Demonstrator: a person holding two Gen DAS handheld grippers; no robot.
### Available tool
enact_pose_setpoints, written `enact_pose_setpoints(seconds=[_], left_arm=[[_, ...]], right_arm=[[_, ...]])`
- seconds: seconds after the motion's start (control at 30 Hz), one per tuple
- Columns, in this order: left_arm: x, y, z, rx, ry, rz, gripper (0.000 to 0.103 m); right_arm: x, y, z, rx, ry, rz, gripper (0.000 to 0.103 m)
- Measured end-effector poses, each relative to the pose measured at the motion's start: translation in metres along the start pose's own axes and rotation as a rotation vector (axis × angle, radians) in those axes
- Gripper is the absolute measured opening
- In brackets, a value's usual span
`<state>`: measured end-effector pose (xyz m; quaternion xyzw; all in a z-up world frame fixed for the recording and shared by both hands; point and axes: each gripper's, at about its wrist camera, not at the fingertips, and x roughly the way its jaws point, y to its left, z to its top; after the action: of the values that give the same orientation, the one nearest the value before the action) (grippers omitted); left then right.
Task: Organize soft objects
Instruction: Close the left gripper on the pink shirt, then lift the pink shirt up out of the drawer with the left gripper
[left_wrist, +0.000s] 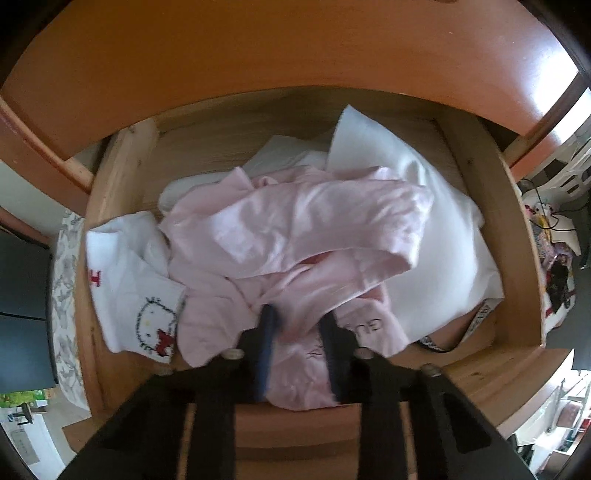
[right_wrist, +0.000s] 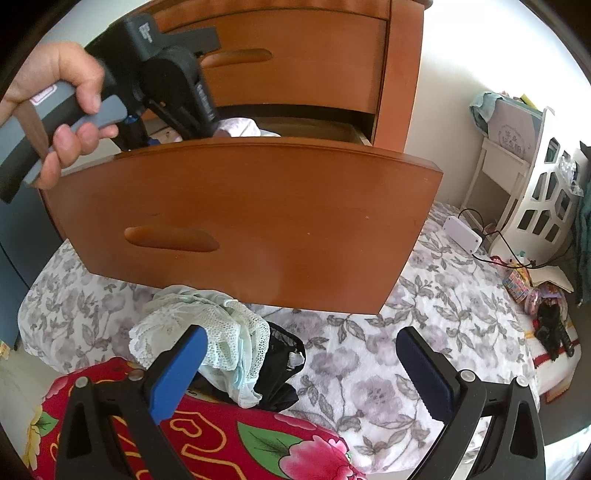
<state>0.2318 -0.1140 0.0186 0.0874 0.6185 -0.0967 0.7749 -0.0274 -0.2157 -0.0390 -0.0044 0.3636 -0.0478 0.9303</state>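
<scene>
In the left wrist view, my left gripper (left_wrist: 299, 325) is inside an open wooden drawer (left_wrist: 110, 177), its fingers pinched on a pink garment (left_wrist: 295, 236) that lies crumpled over white clothes (left_wrist: 424, 206). A white Hello Kitty garment (left_wrist: 136, 291) lies at the drawer's left. In the right wrist view, my right gripper (right_wrist: 303, 354) is open and empty above the bed, near a pale mint lace garment (right_wrist: 218, 332) and a black garment (right_wrist: 280, 365). The left gripper (right_wrist: 147, 74), held by a hand, reaches into the drawer (right_wrist: 258, 221).
The drawer front juts out over a floral bedsheet (right_wrist: 424, 332). A red flowered blanket (right_wrist: 221, 443) lies at the front left. A white power strip (right_wrist: 463, 234), cables and small toys (right_wrist: 535, 291) lie at the right. White furniture (right_wrist: 546, 192) stands by the wall.
</scene>
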Motion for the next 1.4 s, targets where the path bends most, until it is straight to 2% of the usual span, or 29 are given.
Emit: enact_pose_setpoints(seconds=[0.03, 0.2, 0.3, 0.47, 0.6, 0.87, 1.0, 1.23, 1.3, 1.4], left_arm=[[-0.001, 0.004, -0.001, -0.001, -0.007, 0.008, 0.009], [-0.010, 0.018, -0.010, -0.011, -0.072, -0.011, 0.005], [-0.021, 0.028, -0.019, -0.035, -0.137, -0.089, 0.005], [-0.041, 0.048, -0.033, -0.079, -0.234, -0.138, 0.003], [-0.069, 0.064, -0.040, -0.132, -0.323, -0.206, 0.002], [-0.120, 0.079, -0.040, -0.159, -0.471, -0.209, 0.002], [-0.147, 0.083, -0.048, -0.169, -0.540, -0.272, 0.002], [-0.207, 0.075, -0.055, -0.115, -0.682, -0.279, 0.001], [-0.219, 0.067, -0.055, -0.080, -0.699, -0.249, 0.001], [-0.216, 0.058, -0.053, -0.040, -0.678, -0.207, 0.001]], right_arm=[[0.000, 0.000, 0.000, 0.001, 0.000, 0.000, 0.103], [0.000, 0.000, 0.000, 0.003, 0.001, -0.002, 0.103], [0.000, 0.000, 0.000, 0.003, 0.001, -0.003, 0.103], [-0.001, -0.001, 0.000, 0.002, 0.000, -0.009, 0.103], [-0.001, 0.000, 0.001, 0.000, -0.003, -0.014, 0.103], [-0.002, 0.002, 0.001, -0.008, -0.003, -0.027, 0.103], [-0.002, 0.003, 0.001, -0.011, -0.004, -0.031, 0.103], [-0.002, 0.004, 0.001, -0.017, -0.002, -0.037, 0.103], [-0.001, 0.004, 0.001, -0.020, 0.000, -0.039, 0.103], [-0.002, 0.004, 0.001, -0.022, -0.003, -0.044, 0.103]])
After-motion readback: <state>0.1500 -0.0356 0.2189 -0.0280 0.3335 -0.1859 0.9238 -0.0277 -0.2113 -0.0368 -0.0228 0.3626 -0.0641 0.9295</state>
